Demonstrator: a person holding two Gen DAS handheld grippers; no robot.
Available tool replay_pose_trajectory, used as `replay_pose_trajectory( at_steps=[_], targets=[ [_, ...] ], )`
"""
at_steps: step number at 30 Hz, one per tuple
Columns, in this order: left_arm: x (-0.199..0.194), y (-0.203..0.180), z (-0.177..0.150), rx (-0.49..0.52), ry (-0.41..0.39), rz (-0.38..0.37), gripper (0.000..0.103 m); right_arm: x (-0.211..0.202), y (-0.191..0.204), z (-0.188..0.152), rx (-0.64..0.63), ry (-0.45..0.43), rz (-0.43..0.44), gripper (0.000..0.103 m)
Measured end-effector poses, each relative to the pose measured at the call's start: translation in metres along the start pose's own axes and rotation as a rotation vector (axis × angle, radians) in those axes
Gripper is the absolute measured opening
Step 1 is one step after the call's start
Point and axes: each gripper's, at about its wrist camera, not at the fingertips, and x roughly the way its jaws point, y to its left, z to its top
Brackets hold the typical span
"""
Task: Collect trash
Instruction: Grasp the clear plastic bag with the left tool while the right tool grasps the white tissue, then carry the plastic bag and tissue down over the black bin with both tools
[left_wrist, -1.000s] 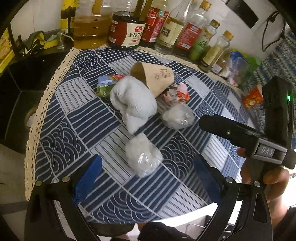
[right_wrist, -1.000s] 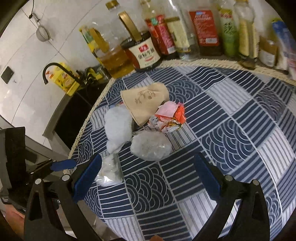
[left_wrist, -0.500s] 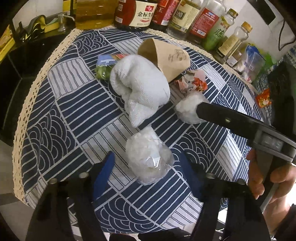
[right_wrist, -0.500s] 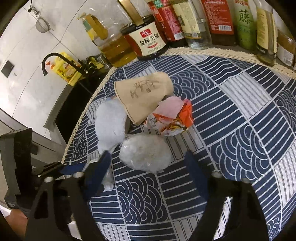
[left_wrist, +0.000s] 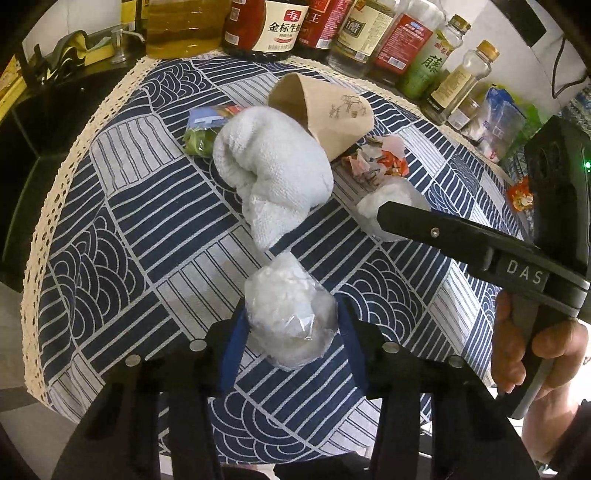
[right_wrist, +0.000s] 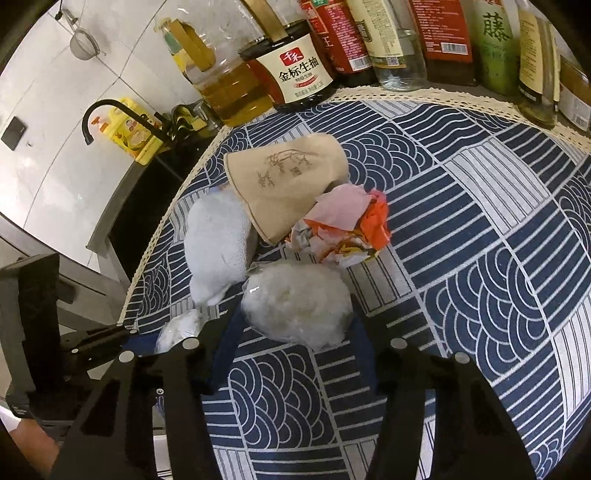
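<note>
Trash (left_wrist: 291, 314) lies before bottle (left_wrist: 282, 26) labelled "金标生抽".

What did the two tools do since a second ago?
Both tools came down and their jaws are closing: the left tool around one clear plastic wad, the right tool around the other wad. The towel, paper cup and crumpled wrapper stayed put.

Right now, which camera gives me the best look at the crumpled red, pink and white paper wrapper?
The right wrist view: the crumpled paper wrapper lies unobstructed beside the tan paper cup. In the left wrist view the wrapper is smaller, farther off, with the cup covering one edge.
</note>
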Motion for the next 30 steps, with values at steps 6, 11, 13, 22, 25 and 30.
replay_pose_trajectory(
  at_steps=[6,11,13,22,25,30],
  targets=[
    [-0.008,-0.001,-0.003,0.012,-0.011,-0.021,0.045,-0.016,0.003,-0.008,0.015,-0.022,-0.006,0.055],
    [-0.021,0.0,-0.008,0.038,-0.031,-0.037,0.045,-0.031,0.011,-0.019,0.028,-0.045,-0.025,0.055],
    [-0.027,0.001,-0.01,0.051,-0.041,-0.046,0.045,-0.037,0.015,-0.023,0.031,-0.057,-0.036,0.055],
    [-0.062,0.009,-0.028,0.138,-0.078,-0.104,0.045,-0.063,0.048,-0.054,0.099,-0.11,-0.103,0.055],
    [-0.074,0.013,-0.034,0.163,-0.088,-0.122,0.045,-0.07,0.064,-0.066,0.119,-0.128,-0.117,0.054],
    [-0.095,0.023,-0.046,0.203,-0.109,-0.151,0.045,-0.081,0.091,-0.084,0.137,-0.161,-0.147,0.055]
  ],
)
